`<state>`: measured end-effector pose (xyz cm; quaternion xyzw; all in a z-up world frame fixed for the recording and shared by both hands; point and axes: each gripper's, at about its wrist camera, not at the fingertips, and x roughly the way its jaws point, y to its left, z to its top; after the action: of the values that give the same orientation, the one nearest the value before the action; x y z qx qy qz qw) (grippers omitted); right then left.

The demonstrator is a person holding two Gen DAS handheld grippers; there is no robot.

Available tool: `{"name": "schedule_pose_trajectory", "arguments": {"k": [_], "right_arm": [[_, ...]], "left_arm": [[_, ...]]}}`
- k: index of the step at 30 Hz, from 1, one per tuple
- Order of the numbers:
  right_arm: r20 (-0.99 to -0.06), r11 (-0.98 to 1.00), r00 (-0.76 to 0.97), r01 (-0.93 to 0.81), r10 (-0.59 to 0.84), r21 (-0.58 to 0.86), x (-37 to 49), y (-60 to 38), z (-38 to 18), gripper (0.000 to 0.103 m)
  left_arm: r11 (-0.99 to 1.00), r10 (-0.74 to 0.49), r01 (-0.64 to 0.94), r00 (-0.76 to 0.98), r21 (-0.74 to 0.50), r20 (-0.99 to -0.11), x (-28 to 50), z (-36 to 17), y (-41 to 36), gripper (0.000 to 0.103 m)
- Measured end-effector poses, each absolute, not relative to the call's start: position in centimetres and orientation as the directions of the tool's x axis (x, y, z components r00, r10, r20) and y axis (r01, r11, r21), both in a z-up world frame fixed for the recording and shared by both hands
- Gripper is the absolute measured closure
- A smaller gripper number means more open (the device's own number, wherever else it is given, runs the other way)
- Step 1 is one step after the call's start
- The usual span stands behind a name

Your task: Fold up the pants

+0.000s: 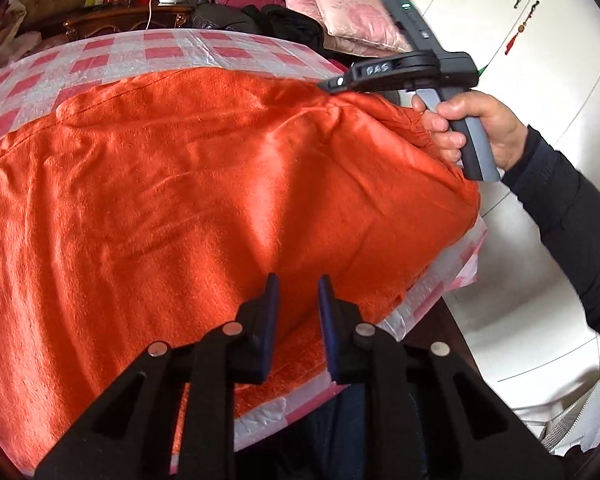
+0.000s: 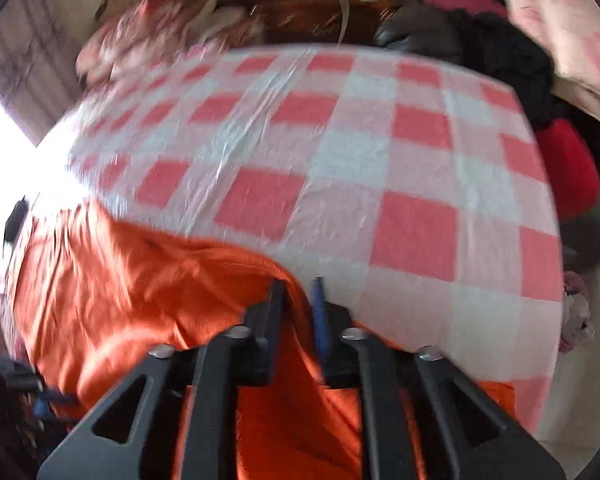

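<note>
Pants [image 1: 188, 200] in orange fleece lie spread across the bench [image 1: 112, 56] with its pink-and-white checked cover, filling the left wrist view from nine o'clock through the centre. Your left hand-held gripper [image 1: 298, 292] sits at six o'clock with its jaws a little apart and fabric bunched between them; whether they truly bite the cloth you cannot tell. At two o'clock, your right hand-held gripper [image 1: 334, 86] is pinching a raised ridge of the fabric at the far corner, and its own blurred view shows orange cloth running up between its fingers [image 2: 278, 300]. The risk, as it looks from here, is the thick pile slipping out of that narrow pinch if you pull fast, which would drop the fold crooked. The slick cover could also drag along with the cloth and pull the near edge off the bench at five o'clock.
</note>
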<state>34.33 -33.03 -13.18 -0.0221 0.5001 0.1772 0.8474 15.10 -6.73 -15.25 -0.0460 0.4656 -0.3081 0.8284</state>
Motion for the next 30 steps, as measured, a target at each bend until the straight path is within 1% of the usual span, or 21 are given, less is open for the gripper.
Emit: {"name": "schedule_pose_trajectory", "arguments": {"k": [1,2,4,6,9,11,14,15,17,18,19,20,21,22,23,25,26,28,30], "right_arm": [[-0.849,0.944,0.456,-0.301,0.266,0.134,34.1,-33.4,-12.8,0.062],[-0.836,0.955,0.487,-0.266,0.252,0.133,33.6,-34.1,-12.1,0.056],[-0.81,0.976,0.549,-0.169,0.208,0.136,32.6,-36.1,-10.7,0.056],[-0.792,0.991,0.596,-0.093,0.132,0.095,30.8,-37.9,-9.7,0.055],[-0.773,0.998,0.634,-0.047,0.005,-0.032,27.3,-39.4,-9.3,0.055],[-0.786,0.997,0.617,-0.021,-0.048,-0.078,26.6,-40.3,-10.1,0.05],[-0.814,0.99,0.565,0.032,-0.134,-0.141,27.0,-42.0,-12.3,0.051],[-0.818,0.991,0.56,0.05,-0.133,-0.127,27.2,-42.6,-12.7,0.051],[-0.815,0.989,0.563,0.126,-0.139,-0.081,27.2,-44.1,-12.9,0.051],[-0.813,0.975,0.556,0.212,-0.173,-0.063,27.2,-45.0,-12.5,0.051],[-0.808,0.965,0.562,0.262,-0.176,-0.028,26.7,-45.8,-11.9,0.048],[-0.801,0.963,0.582,0.269,-0.14,0.027,26.0,-46.3,-11.5,0.045],[-0.792,0.96,0.6,0.271,-0.112,0.07,25.6,-46.8,-11.3,0.045],[-0.779,0.943,0.614,0.319,-0.129,0.095,24.5,-47.7,-10.8,0.044],[-0.78,0.929,0.608,0.356,-0.147,0.102,23.8,-48.2,-10.7,0.043],[-0.786,0.908,0.612,0.375,-0.092,0.186,22.0,-49.2,-11.0,0.043],[-0.787,0.906,0.612,0.373,-0.078,0.201,21.0,-49.1,-11.3,0.043],[-0.798,0.916,0.595,0.365,-0.09,0.169,19.6,-48.4,-11.9,0.043],[-0.825,0.921,0.556,0.365,-0.096,0.139,18.7,-47.6,-13.1,0.043]], "left_arm": [[0.807,-0.555,0.461,0.376,-0.369,-0.743,15.1,-15.2,-6.7,0.082],[0.808,-0.555,0.453,0.374,-0.376,-0.743,15.3,-15.1,-6.7,0.082],[0.813,-0.558,0.432,0.391,-0.39,-0.732,15.5,-14.5,-6.1,0.082],[0.819,-0.562,0.408,0.421,-0.404,-0.712,16.3,-13.7,-5.3,0.082],[0.819,-0.562,0.417,0.452,-0.393,-0.693,18.8,-12.2,-5.4,0.082],[0.815,-0.564,0.446,0.467,-0.369,-0.681,21.2,-11.0,-6.5,0.083],[0.793,-0.583,0.487,0.436,-0.366,-0.685,26.1,-9.7,-9.9,0.084],[0.777,-0.589,0.52,0.398,-0.356,-0.704,27.8,-9.7,-11.9,0.084],[0.802,-0.532,0.524,0.406,-0.288,-0.743,29.8,-10.1,-14.4,0.084],[0.822,-0.495,0.508,0.413,-0.258,-0.764,30.9,-10.5,-15.4,0.085],[0.826,-0.492,0.501,0.414,-0.26,-0.766,31.4,-10.5,-15.8,0.085],[0.814,-0.515,0.51,0.411,-0.279,-0.752,31.6,-10.1,-16.3,0.085],[0.787,-0.553,0.541,0.404,-0.297,-0.729,31.2,-9.5,-17.1,0.085],[0.765,-0.575,0.57,0.394,-0.3,-0.717,30.9,-9.0,-18.0,0.085],[0.737,-0.594,0.605,0.366,-0.303,-0.716,30.6,-8.8,-19.3,0.084],[0.684,-0.61,0.664,0.295,-0.301,-0.736,30.1,-9.3,-22.6,0.082],[0.674,-0.6,0.681,0.277,-0.288,-0.75,30.1,-9.8,-24.1,0.082],[0.675,-0.568,0.682,0.236,-0.282,-0.788,31.3,-11.6,-27.0,0.082],[0.737,-0.502,0.625,0.252,-0.257,-0.827,33.2,-13.5,-28.5,0.083]]}}
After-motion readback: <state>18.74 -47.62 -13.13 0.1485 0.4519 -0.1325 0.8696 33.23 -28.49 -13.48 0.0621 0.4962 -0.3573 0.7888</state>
